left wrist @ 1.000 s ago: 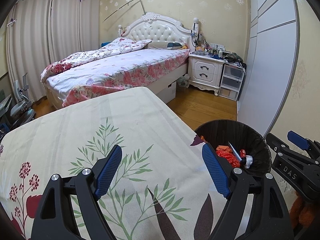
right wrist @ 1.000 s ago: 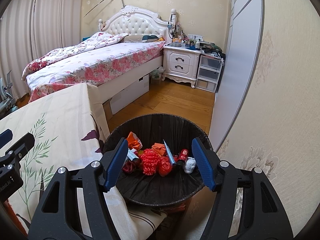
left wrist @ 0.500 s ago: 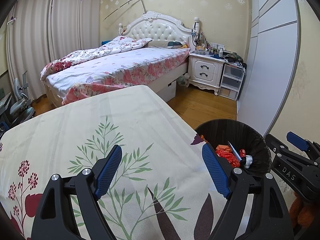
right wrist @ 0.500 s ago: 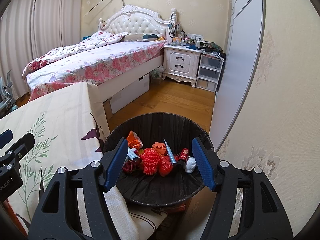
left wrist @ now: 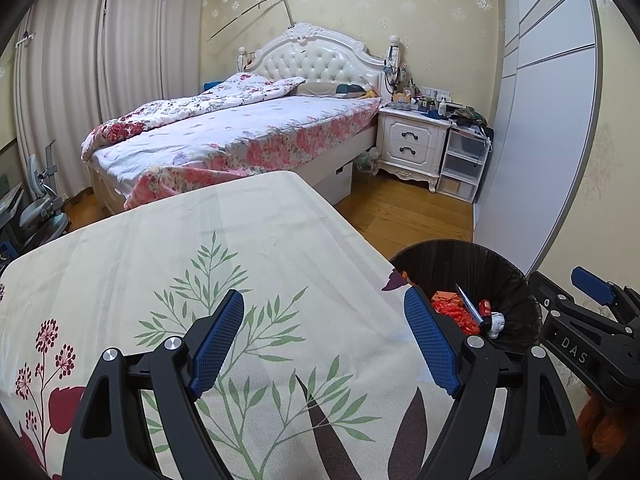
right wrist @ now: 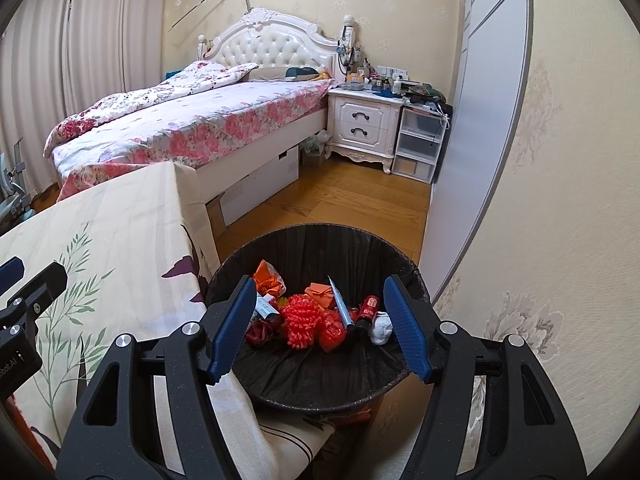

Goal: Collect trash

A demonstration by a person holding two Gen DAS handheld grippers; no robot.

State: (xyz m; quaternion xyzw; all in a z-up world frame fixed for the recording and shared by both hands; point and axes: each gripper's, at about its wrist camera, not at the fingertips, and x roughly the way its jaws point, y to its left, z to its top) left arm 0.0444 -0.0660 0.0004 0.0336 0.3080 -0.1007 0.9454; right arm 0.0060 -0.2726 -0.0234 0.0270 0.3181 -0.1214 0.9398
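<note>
Left gripper: jaws wide apart, nothing held, over the surface with its leaf-print cloth. Right gripper: jaws wide apart, nothing held, over the bin. Bin: black-lined, just beside the surface edge, on the floor near the wall. Trash: red and orange scraps, a blue pen-like stick, a small red tube, a white wad, all inside the bin. Bed: beyond the surface.

You are looking at a bedroom: a floral-covered bed is standing against yellow patterned wallpaper, closed beige curtains are hanging left, a white nightstand is sitting beside it, and wooden flooring is running toward a grey wardrobe
</note>
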